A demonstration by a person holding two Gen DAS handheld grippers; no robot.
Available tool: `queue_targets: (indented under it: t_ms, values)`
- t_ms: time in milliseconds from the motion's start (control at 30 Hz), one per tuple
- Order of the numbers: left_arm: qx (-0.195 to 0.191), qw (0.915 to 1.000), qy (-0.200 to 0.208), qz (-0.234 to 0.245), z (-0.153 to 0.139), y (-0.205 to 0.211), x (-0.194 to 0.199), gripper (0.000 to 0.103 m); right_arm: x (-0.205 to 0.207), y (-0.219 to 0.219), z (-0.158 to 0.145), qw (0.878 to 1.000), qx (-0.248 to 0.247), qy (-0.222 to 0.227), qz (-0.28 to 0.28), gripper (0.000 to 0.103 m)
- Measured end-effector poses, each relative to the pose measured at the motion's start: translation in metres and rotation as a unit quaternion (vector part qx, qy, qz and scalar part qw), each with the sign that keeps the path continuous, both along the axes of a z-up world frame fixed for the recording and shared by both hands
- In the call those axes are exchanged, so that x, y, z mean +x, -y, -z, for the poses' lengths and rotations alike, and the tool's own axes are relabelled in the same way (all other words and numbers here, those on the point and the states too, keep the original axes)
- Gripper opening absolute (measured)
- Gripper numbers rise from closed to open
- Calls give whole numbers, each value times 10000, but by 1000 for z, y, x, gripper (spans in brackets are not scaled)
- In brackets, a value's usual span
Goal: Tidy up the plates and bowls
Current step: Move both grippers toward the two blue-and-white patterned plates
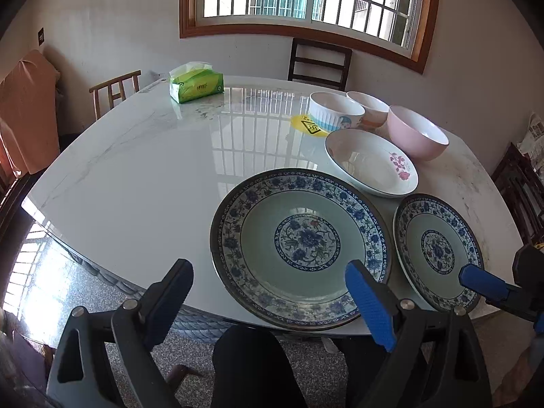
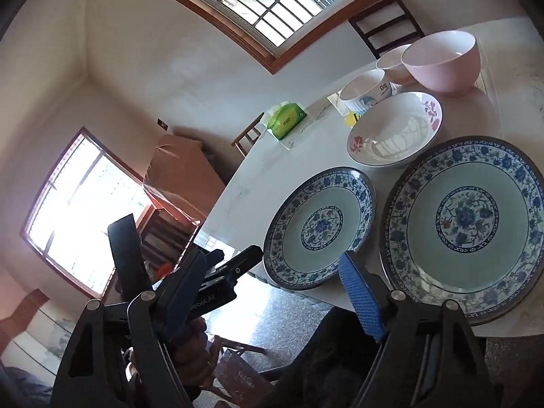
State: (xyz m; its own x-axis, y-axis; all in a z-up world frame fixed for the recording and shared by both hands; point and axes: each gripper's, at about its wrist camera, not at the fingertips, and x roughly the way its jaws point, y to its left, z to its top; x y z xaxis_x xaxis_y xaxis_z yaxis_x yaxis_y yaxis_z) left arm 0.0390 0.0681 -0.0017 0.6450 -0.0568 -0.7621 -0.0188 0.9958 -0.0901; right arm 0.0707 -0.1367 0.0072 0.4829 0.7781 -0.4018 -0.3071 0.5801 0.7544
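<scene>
A large blue-patterned plate (image 1: 301, 246) (image 2: 319, 226) lies at the table's near edge, with a second blue-patterned plate (image 1: 438, 250) (image 2: 467, 227) to its right. Behind them sit a white flowered shallow bowl (image 1: 372, 163) (image 2: 396, 129), a pink bowl (image 1: 416, 132) (image 2: 443, 59), a white cartoon bowl (image 1: 335, 110) (image 2: 363, 91) and a small white bowl (image 1: 369, 107) (image 2: 392, 63). My left gripper (image 1: 267, 277) is open and empty, just short of the large plate's near rim. My right gripper (image 2: 273, 270) is open and empty, off the table's near edge; one of its fingers (image 1: 482, 280) shows in the left wrist view.
A green tissue pack (image 1: 195, 83) (image 2: 285, 119) lies at the far left of the white marble table (image 1: 136, 170) (image 2: 272, 170). A yellow sticker (image 1: 306, 124) is on the tabletop. Wooden chairs (image 1: 319, 64) stand around the table. The left gripper's body (image 2: 217, 282) crosses the right wrist view.
</scene>
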Motion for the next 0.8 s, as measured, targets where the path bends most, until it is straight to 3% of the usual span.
queue_targets:
  t_ms: [233, 367, 533, 800]
  values:
    - [-312, 9990, -328, 34, 11, -21, 20, 93, 32, -10, 32, 9898, 782, -1173, -196, 56]
    - [-414, 9982, -425, 52, 15, -28, 27, 93, 34, -16, 43, 9853, 762, -1525, -137, 56]
    - [-529, 9966, -614, 154, 23, -34, 36, 93, 38, -16, 41, 9871, 292, -1572, 119, 56]
    - [-618, 9951, -736, 223, 28, -45, 50, 93, 45, -27, 54, 9808, -21, -1936, 233, 60]
